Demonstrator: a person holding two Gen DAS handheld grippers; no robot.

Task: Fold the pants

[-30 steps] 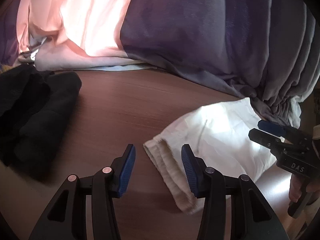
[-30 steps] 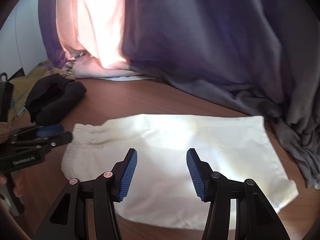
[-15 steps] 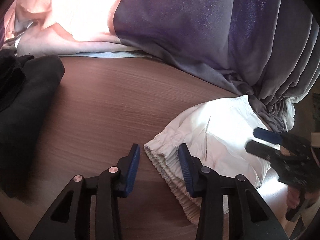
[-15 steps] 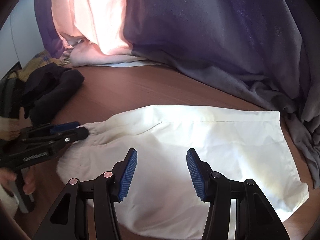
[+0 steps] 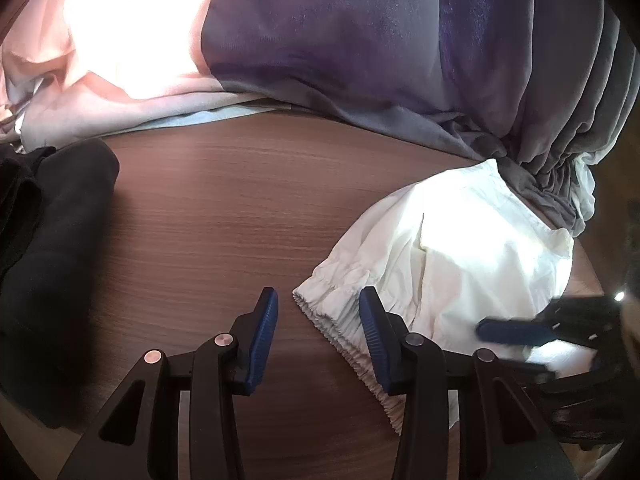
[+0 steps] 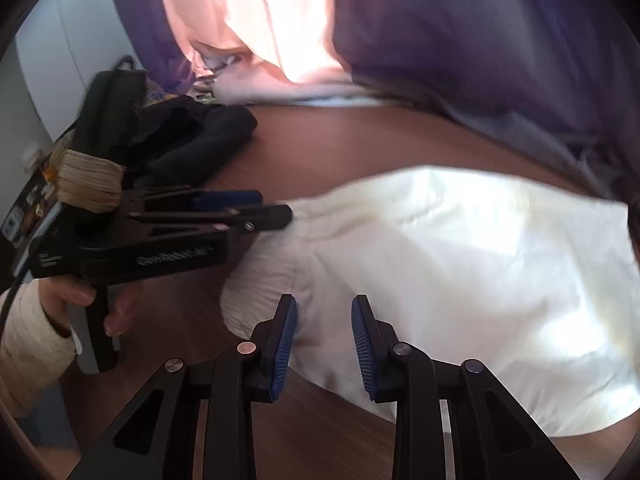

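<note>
White pants point(image 5: 460, 264) lie folded on the brown wooden table point(image 5: 224, 216); they also show in the right wrist view point(image 6: 460, 264). The gathered elastic waistband point(image 5: 332, 304) faces my left gripper point(image 5: 318, 332), which is open with the waistband corner between its fingertips. My right gripper point(image 6: 324, 332) is open, its jaws narrower than before, low over the near waistband edge of the pants. The left gripper also shows in the right wrist view point(image 6: 256, 208), at the waistband's far corner. The right gripper shows blurred in the left wrist view point(image 5: 520, 332).
A dark rolled garment point(image 5: 52, 248) lies on the table's left, also in the right wrist view point(image 6: 200, 140). Purple-grey curtain point(image 5: 380, 48) and pink fabric point(image 5: 120, 40) hang along the back edge. Bare table point(image 6: 360, 136) lies between the curtain and the pants.
Both grippers moved in toward the waistband end. The right gripper swung left and lower and narrowed its jaws. The waistband bunched up and the pants shifted.
</note>
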